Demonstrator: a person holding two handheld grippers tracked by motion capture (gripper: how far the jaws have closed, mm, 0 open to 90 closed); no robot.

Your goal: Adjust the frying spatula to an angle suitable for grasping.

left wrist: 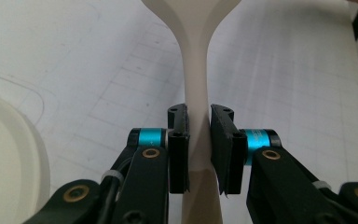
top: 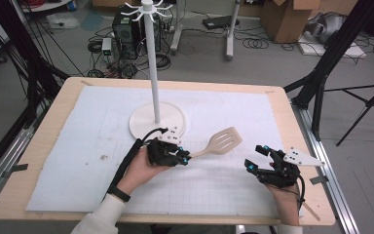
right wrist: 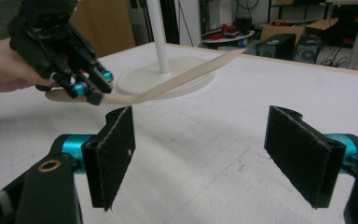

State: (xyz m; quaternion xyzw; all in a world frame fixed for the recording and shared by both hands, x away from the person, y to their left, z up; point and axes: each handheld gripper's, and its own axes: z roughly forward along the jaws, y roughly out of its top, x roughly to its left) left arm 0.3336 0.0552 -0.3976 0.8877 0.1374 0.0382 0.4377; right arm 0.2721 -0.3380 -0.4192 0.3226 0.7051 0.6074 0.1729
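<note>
Left gripper (left wrist: 198, 149) around spatula (top: 218, 143) handle, mid-table.

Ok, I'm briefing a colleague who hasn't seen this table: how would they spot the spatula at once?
Start at the tall white hook stand on its round base in the middle of the white mat. Just in front of the base, toward the person, the left gripper is shut on a cream spatula by its handle. It is the only utensil there, with a slotted blade pointing toward the open right gripper.

your left tongs (top: 185, 160): in front of stand (top: 157, 122) | spatula (top: 220, 142): between your tongs, above bench (top: 48, 117) | right tongs (top: 255, 157): right of spatula
</note>
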